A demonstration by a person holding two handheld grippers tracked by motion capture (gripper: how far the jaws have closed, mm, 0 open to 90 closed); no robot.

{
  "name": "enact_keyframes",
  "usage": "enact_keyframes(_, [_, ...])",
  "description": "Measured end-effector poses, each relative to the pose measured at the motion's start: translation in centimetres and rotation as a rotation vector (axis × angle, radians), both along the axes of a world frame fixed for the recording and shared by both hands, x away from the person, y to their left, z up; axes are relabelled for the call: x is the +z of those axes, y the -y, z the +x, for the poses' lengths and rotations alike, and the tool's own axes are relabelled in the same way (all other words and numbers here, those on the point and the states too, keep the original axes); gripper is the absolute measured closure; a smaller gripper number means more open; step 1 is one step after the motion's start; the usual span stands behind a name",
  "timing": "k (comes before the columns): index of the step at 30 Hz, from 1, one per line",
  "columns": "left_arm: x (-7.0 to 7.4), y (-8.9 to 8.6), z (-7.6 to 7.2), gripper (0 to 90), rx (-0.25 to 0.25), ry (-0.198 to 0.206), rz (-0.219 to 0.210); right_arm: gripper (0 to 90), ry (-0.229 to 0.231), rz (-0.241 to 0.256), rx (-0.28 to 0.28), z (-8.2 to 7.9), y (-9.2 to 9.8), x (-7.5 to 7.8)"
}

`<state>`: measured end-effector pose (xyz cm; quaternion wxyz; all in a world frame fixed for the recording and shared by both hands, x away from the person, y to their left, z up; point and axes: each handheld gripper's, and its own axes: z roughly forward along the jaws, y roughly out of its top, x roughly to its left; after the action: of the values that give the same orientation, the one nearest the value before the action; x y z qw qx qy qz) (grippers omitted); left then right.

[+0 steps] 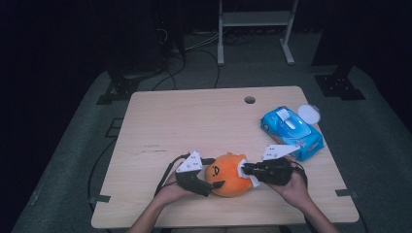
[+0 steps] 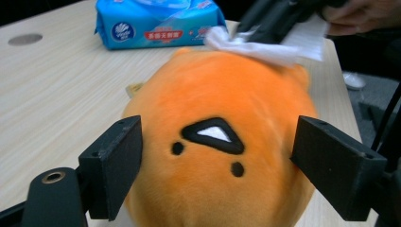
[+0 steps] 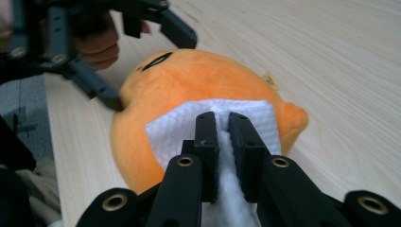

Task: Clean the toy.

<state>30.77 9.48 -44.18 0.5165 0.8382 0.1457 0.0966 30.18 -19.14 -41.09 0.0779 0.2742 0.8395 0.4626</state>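
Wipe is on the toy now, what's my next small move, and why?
Probably drag the right gripper a short stroke across the round orange plush toy. Its fingers pinch the white wet wipe flat against the plush, and the left gripper brackets the toy on both sides, steadying it.

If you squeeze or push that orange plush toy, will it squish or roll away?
The orange plush toy looks soft and fuzzy, so it would probably squish rather than break. Its round shape might let it roll if pushed, which may be why the left gripper has a jaw on each side while the right gripper presses a white wipe against it.
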Motion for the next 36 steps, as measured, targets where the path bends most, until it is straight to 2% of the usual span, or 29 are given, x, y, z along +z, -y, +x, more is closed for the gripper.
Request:
enact_keyframes(2, [-0.2,0.0,0.2,21.7,0.017,-0.03,0.006,81.7,-0.007,0.01,-0.001,0.1,0.1,-0.1])
enact_keyframes(6, [-0.4,-0.5,0.8,23.1,0.068,-0.102,0.001,81.8,0.016,0.015,0.025,-0.6,-0.4,0.6])
enact_keyframes(11, [-0.6,-0.7,1.0,23.0,0.086,-0.136,-0.007,81.8,0.042,-0.012,0.08,-1.8,-1.7,1.0])
enact_keyframes(14, [-0.6,-0.6,1.0,23.1,0.095,-0.141,-0.012,81.8,0.035,-0.002,0.07,-1.3,-1.3,0.9])
enact_keyframes(17, [-0.6,-0.5,1.0,23.1,0.092,-0.139,-0.014,81.1,0.012,0.02,0.028,-0.3,-0.3,0.4])
enact_keyframes(20, [-0.6,-0.4,1.0,23.1,0.093,-0.138,-0.012,81.7,-0.001,0.013,-0.007,0.1,0.5,0.2])
enact_keyframes(23, [-0.6,-0.2,0.9,22.8,0.107,-0.134,-0.007,82.0,0.01,0.01,0.005,-0.4,0.0,0.5])
enact_keyframes(27, [-0.6,0.0,0.7,21.8,0.118,-0.13,-0.001,81.8,0.033,0.0,0.078,-1.5,-1.7,0.7])
enact_keyframes(30, [-0.6,0.0,0.7,21.9,0.119,-0.127,0.0,81.9,0.031,-0.002,0.104,-1.7,-2.2,0.7])
enact_keyframes(31, [-0.6,0.1,0.7,21.9,0.117,-0.129,-0.001,81.9,0.031,-0.001,0.102,-1.7,-2.1,0.6])
enact_keyframes(36, [-0.3,0.5,0.3,22.2,0.074,-0.088,0.036,82.0,0.017,0.021,0.043,-0.6,-0.7,0.5])
